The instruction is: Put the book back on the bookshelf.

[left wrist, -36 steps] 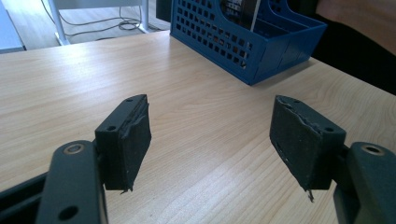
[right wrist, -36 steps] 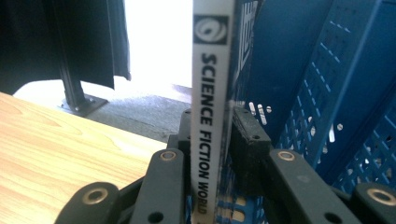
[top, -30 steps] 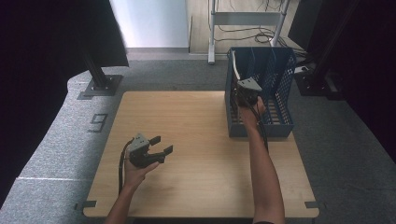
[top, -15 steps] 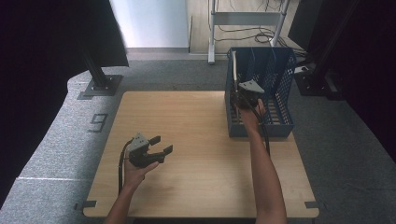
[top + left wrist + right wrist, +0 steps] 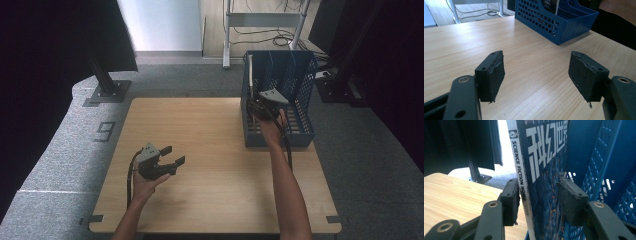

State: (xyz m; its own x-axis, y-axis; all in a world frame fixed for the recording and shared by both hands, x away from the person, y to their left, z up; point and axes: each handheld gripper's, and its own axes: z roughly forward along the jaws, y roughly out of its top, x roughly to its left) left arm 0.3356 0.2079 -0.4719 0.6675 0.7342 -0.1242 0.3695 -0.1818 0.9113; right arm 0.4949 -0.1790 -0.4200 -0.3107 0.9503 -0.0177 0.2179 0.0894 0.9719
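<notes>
A blue-covered magazine (image 5: 544, 170) with a white spine stands upright in the blue perforated file rack (image 5: 300, 135), against its left wall, where its pale edge (image 5: 250, 67) pokes up. My right gripper (image 5: 260, 102) reaches into the rack from the near side. Its jaws (image 5: 539, 195) have just been opening and straddle the magazine: the left pad lies close by the spine, the right pad stands off the cover. My left gripper (image 5: 172, 155) hovers over the wooden table (image 5: 210, 130) at the near left, jaws (image 5: 539, 72) wide apart and empty.
The rack (image 5: 554, 22) stands on the table's far right corner. Dark curtains hang at left and right, a metal stand foot (image 5: 107, 92) sits on the grey floor beyond the table, and a white frame with cables stands behind the rack.
The right gripper's jaws have spread apart around the magazine in the rack. The right hand has barely shifted. The left hand and its gripper have stayed put.
</notes>
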